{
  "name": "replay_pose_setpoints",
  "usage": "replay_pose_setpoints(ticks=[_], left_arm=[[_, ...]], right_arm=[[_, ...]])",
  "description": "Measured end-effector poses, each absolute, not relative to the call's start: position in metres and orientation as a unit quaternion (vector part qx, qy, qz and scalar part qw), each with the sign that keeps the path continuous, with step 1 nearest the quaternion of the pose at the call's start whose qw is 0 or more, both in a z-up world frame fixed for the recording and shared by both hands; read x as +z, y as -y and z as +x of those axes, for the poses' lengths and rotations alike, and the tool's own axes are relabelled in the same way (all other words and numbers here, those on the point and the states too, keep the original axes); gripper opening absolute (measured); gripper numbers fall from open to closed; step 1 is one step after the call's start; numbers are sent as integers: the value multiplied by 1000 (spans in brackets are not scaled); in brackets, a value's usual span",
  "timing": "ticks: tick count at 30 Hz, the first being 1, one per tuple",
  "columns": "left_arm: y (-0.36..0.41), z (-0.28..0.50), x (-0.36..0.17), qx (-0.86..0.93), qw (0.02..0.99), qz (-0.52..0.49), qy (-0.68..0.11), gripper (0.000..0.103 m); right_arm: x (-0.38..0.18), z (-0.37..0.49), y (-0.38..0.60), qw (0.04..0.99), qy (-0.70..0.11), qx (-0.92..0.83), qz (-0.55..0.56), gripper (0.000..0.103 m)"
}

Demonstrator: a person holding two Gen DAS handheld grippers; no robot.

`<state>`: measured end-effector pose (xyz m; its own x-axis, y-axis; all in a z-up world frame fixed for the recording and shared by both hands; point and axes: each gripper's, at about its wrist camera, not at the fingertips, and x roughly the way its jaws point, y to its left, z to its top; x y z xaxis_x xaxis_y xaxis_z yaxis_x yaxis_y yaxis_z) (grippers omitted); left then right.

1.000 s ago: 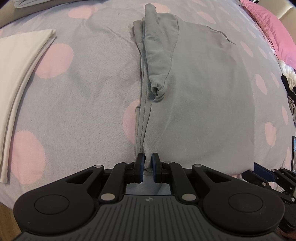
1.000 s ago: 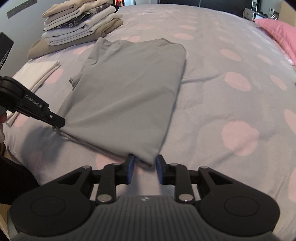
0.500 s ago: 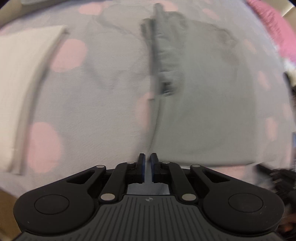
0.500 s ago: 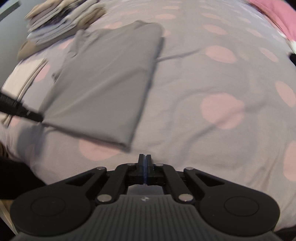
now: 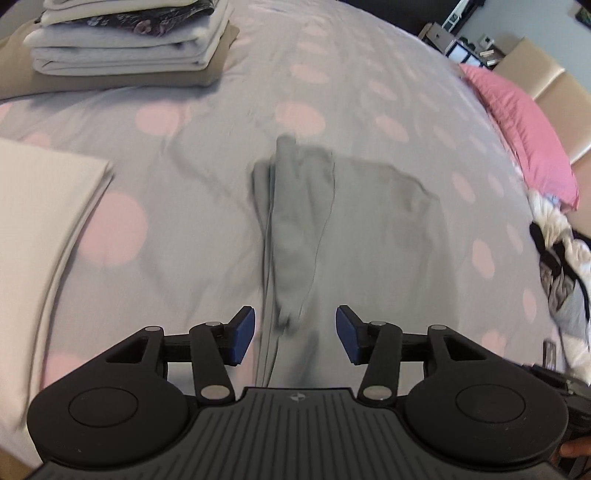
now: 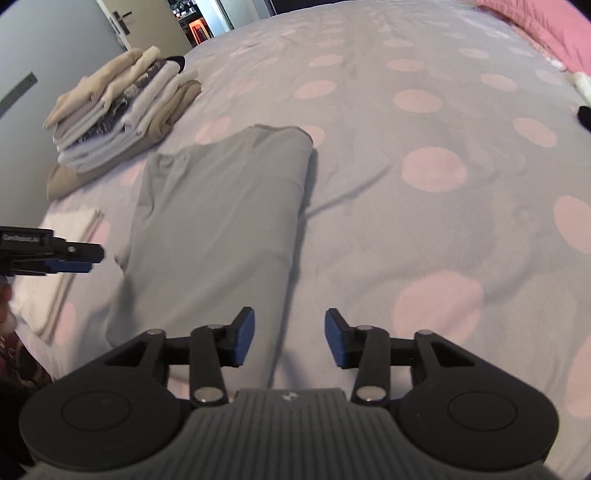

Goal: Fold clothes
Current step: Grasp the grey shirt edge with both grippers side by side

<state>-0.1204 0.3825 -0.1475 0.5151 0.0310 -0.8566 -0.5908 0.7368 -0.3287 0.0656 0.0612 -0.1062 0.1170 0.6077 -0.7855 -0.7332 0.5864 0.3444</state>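
Left tongs (image 5: 294, 336) opening above the grey garment (image 5: 354, 236), gripping nothing.

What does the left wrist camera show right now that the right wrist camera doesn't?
Only the left wrist view: the heap of unfolded clothes at the right edge and the tucked sleeve on the garment. Only the right wrist view: the door and the left gripper from the side. Both: the grey garment, the folded stack, the white folded cloth and the pink pillow.
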Motion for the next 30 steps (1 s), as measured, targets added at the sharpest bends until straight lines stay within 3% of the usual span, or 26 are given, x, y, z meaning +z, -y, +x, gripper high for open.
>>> replay_pose_setpoints(ticks=[3,19,24,26,28,30], left_arm=[[-398,-104,-163,200,813,-326,-439,47],[-449,-78,-212,157,837,-363,-377,46],[-451,-72,-217,147,843,-367,-364,40],[-452,-70,-218,144,845,-367,-362,31],[-452,-70,-219,142,846,-367,-360,24],[-451,-70,-218,141,848,-365,-357,19]], right_arm=[[-106,81,-76,738,-493,458,-45,58],[-142,174,-150,713,-536,452,24,59],[-159,184,-166,704,-542,457,35,59],[-163,186,-171,704,-540,460,39,58],[-164,187,-174,706,-535,463,43,54],[-165,188,-176,709,-529,463,45,36]])
